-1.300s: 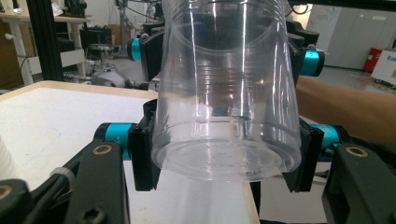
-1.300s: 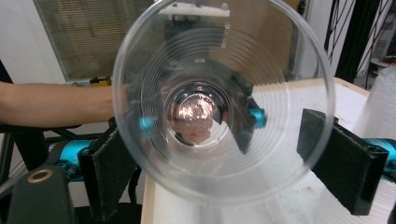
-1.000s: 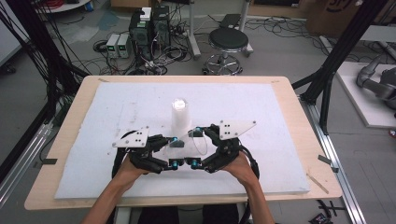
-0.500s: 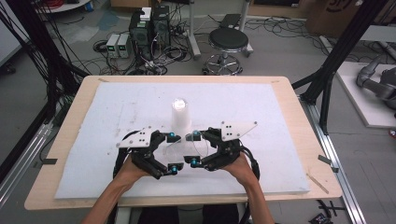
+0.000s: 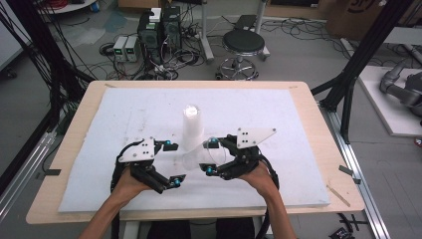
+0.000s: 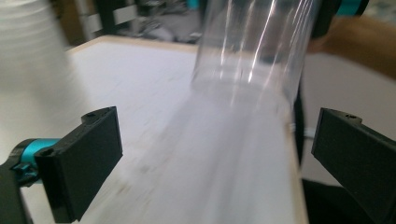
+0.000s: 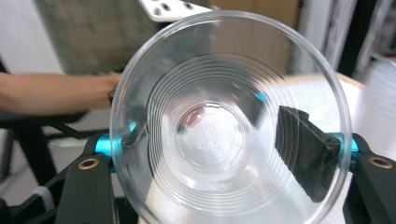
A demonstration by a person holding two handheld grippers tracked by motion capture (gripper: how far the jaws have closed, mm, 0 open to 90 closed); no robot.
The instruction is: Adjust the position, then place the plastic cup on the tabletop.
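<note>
High view first: a pale wooden table (image 5: pixel 318 129) carries a white foam mat (image 5: pixel 124 114), matte and a little scuffed. Near the mat's middle stands a tall stack (image 5: pixel 192 127) of clear plastic cups, a slim tapering column with a bright round rim on top.

Just below the stack, toward 6 o'clock, the right gripper (image 5: pixel 209 156) pinches a single clear cup (image 5: pixel 195 157) lying on its side, its base pointing toward 9 o'clock at the other hand. The cup is so thin and glassy that it nearly vanishes against the foam. A grey three-cornered plate with small holes sits on top of this gripper, and teal studs mark the jaw ends.

The right gripper view looks straight into that cup (image 7: pixel 229 123): a round mouth, ringed steps running down the wall, a small embossed disc at the bottom. The black jaws press on its outside at 3 and 9 o'clock, seen through the plastic.

At about 8 o'clock from the stack, the left gripper (image 5: pixel 172 162) is spread wide, its blocky black jaws well apart with nothing between them. The left gripper view shows the cup (image 6: pixel 254 46) ahead of the open jaws (image 6: pixel 212 158), smooth, streaked with highlights and blurred, with the stack (image 6: pixel 28 60) a frosted white blur at 10 o'clock.
</note>
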